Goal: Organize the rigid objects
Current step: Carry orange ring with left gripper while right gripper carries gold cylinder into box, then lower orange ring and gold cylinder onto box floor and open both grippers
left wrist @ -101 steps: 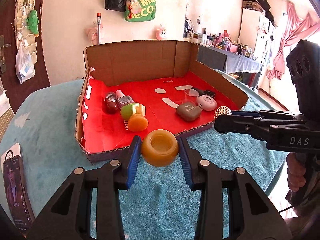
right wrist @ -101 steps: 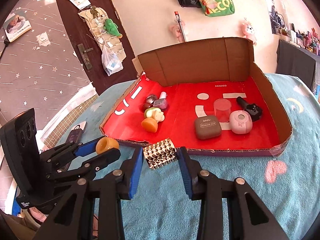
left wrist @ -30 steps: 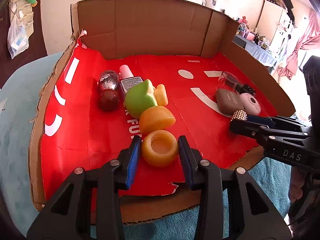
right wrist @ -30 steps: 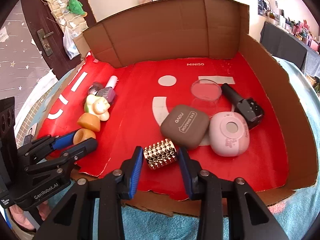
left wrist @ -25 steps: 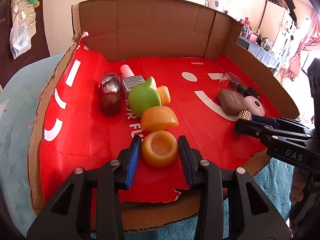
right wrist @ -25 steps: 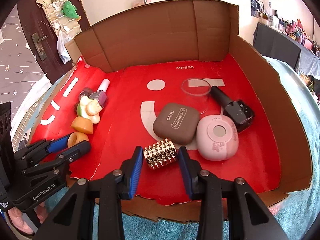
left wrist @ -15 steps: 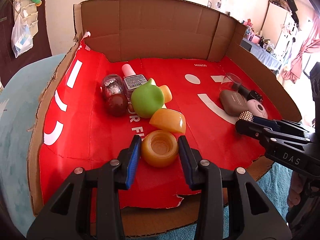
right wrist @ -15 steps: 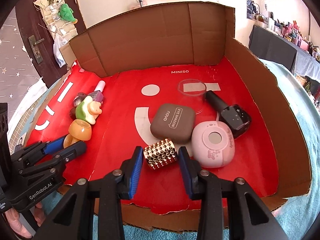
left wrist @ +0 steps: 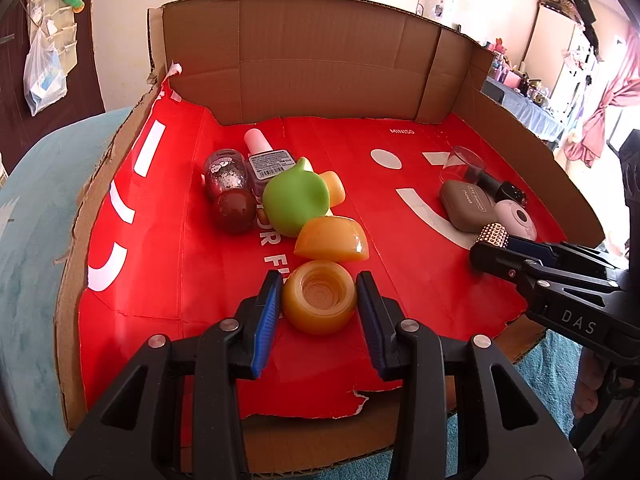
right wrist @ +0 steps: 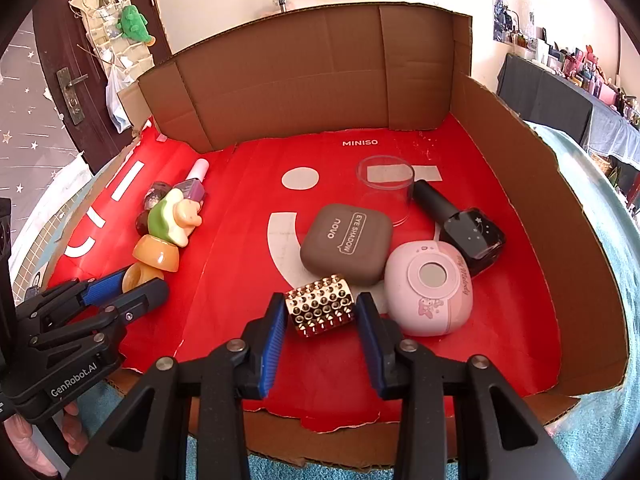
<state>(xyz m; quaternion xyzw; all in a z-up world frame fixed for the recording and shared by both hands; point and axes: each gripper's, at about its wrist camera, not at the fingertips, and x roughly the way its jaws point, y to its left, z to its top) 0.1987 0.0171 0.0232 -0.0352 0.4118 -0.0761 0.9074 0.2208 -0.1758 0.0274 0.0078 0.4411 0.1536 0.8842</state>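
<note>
My left gripper (left wrist: 318, 300) is shut on an amber ring-shaped piece (left wrist: 319, 296), low over the red floor of the cardboard box (left wrist: 320, 56), just in front of an orange half-round piece (left wrist: 332, 240). My right gripper (right wrist: 321, 314) is shut on a gold studded cylinder (right wrist: 321, 310), low over the red floor beside a brown eye-shadow case (right wrist: 346, 242) and a pink round case (right wrist: 430, 290). The right gripper also shows in the left wrist view (left wrist: 494, 246), and the left gripper in the right wrist view (right wrist: 140, 284).
A green toy (left wrist: 296, 196), a dark red ball (left wrist: 235, 210) and two small bottles (left wrist: 266, 162) crowd the left group. A clear cup (right wrist: 386, 188) and black bottle (right wrist: 460, 220) stand behind the cases. The box sits on a teal cloth (right wrist: 600, 440).
Both grippers moved from over the teal cloth into the box, carrying their objects forward and down to the red floor. In the last second each edged closer to its group.
</note>
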